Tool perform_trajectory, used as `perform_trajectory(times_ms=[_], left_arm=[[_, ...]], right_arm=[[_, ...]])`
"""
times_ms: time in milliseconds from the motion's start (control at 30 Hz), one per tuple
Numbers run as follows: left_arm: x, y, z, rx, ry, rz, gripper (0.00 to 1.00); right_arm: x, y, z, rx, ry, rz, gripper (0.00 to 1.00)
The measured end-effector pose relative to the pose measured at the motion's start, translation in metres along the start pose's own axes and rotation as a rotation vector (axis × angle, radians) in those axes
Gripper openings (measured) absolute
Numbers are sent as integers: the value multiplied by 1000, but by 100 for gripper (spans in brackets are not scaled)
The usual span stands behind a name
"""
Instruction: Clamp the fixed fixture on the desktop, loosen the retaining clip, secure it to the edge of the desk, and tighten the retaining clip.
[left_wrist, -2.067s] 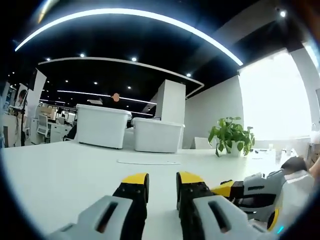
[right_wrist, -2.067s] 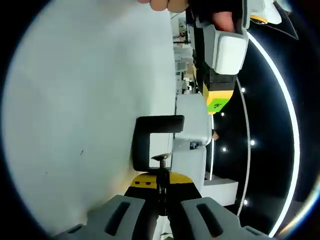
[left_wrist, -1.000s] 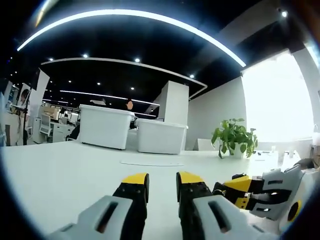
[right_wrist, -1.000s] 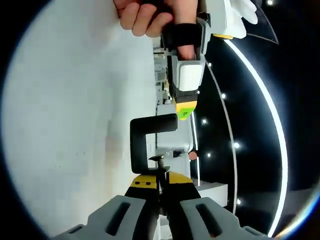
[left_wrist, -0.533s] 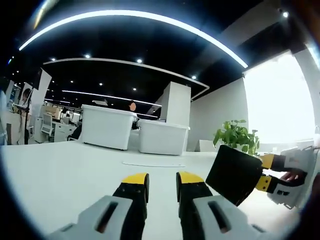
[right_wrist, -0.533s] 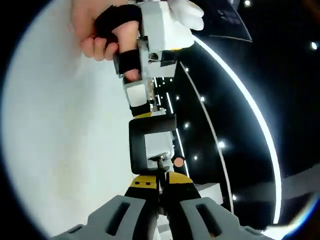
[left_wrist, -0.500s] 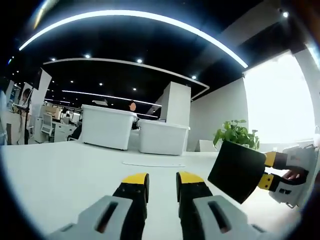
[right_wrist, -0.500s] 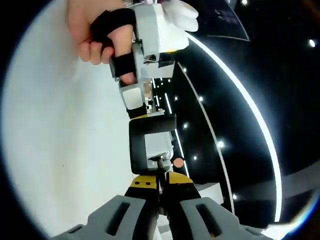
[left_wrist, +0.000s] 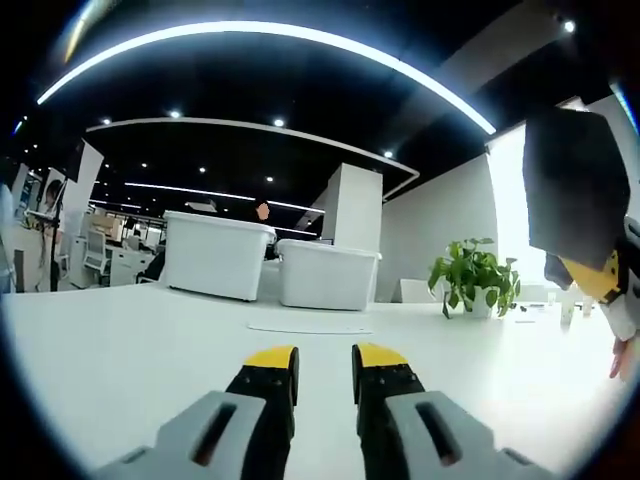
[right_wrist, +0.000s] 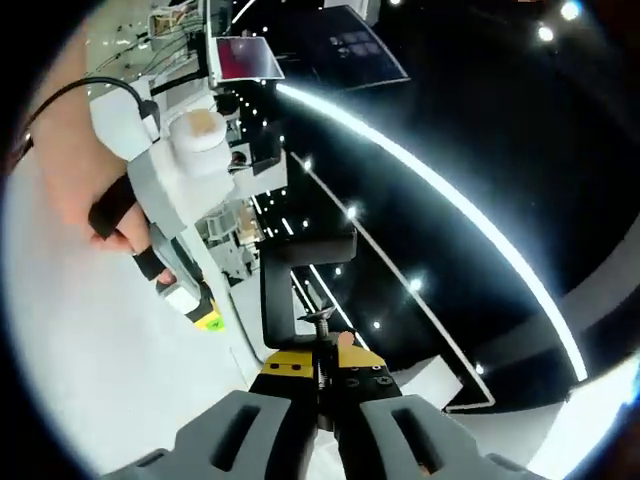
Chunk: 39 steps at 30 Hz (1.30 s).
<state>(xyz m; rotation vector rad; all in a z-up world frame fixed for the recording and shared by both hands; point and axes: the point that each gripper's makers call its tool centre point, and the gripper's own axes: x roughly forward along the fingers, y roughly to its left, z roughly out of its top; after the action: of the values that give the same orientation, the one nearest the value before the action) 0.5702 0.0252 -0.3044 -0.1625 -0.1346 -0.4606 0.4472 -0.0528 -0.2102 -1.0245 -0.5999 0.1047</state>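
In the left gripper view the black clamp is cut off by the right edge, its screw out of sight, and the right gripper holding it shows just a yellow tip. In the right gripper view the clamp's screw shaft vanishes between the closed jaws; distant desks are too small to read

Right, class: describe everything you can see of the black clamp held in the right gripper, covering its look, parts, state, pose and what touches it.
The clamp is a matte black C-shaped bracket, probably metal. A thin threaded screw with a small round pad runs into its open mouth. The right gripper is shut on that screw, its yellow-tipped jaws pressed against it. The mouth holds nothing. The clamp is lifted off the white desk. In the left gripper view it appears at the upper right as a dark slab.
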Motion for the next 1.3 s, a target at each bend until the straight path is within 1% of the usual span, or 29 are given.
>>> perform_trajectory(times_ms=[67, 200, 233, 267, 400, 500, 533, 633, 700, 800, 833, 900, 967, 1000, 1067, 1100, 1167, 1267, 1300], left_arm=[[0, 0, 0, 2, 0, 0, 21], [0, -1, 0, 6, 2, 0, 21], [0, -1, 0, 7, 2, -1, 21], [0, -1, -1, 10, 3, -1, 21], [0, -1, -2, 20, 7, 0, 21], [0, -2, -2, 25, 9, -1, 21], [0, -2, -2, 27, 10, 0, 21], [0, -1, -2, 31, 10, 2, 21], [-1, -1, -2, 32, 8, 2, 21], [0, -3, -3, 39, 13, -2, 21], [0, -4, -3, 43, 14, -5, 21], [0, -5, -4, 49, 17, -8, 21], [0, -5, -3, 50, 16, -9, 21], [0, -4, -3, 48, 15, -8, 21], [-1, -4, -3, 44, 13, -6, 21], [-1, -3, -3, 43, 12, -5, 21], [-1, -4, -3, 45, 12, -6, 21], [0, -5, -4, 53, 16, -9, 21], [0, -5, -4, 55, 17, -10, 21]], right_arm=[[-2, -6, -1, 25, 12, -9, 2], [-8, -21, 2, 74, -4, -65, 2], [-9, -24, 3, 122, -12, -72, 2], [-11, -27, 3, 151, -9, -79, 2], [-14, -38, 6, 205, -16, -101, 2], [-13, -40, 2, 310, -10, -95, 2], [-14, -41, -1, 337, 5, -99, 3], [-16, -50, -7, 348, 6, -135, 3], [-18, -55, -10, 394, -2, -153, 3], [-20, -59, -13, 465, 1, -161, 3], [-20, -60, -13, 481, -2, -158, 3], [-21, -61, -14, 557, -14, -161, 3], [-20, -59, -15, 620, -11, -139, 3], [-21, -59, -16, 664, -11, -141, 3], [-20, -55, -18, 758, -15, -117, 3], [-20, -54, -20, 793, -8, -117, 3], [-19, -51, -22, 833, -4, -101, 3], [-19, -47, -23, 828, 1, -93, 3], [-19, -43, -22, 860, -2, -75, 3]])
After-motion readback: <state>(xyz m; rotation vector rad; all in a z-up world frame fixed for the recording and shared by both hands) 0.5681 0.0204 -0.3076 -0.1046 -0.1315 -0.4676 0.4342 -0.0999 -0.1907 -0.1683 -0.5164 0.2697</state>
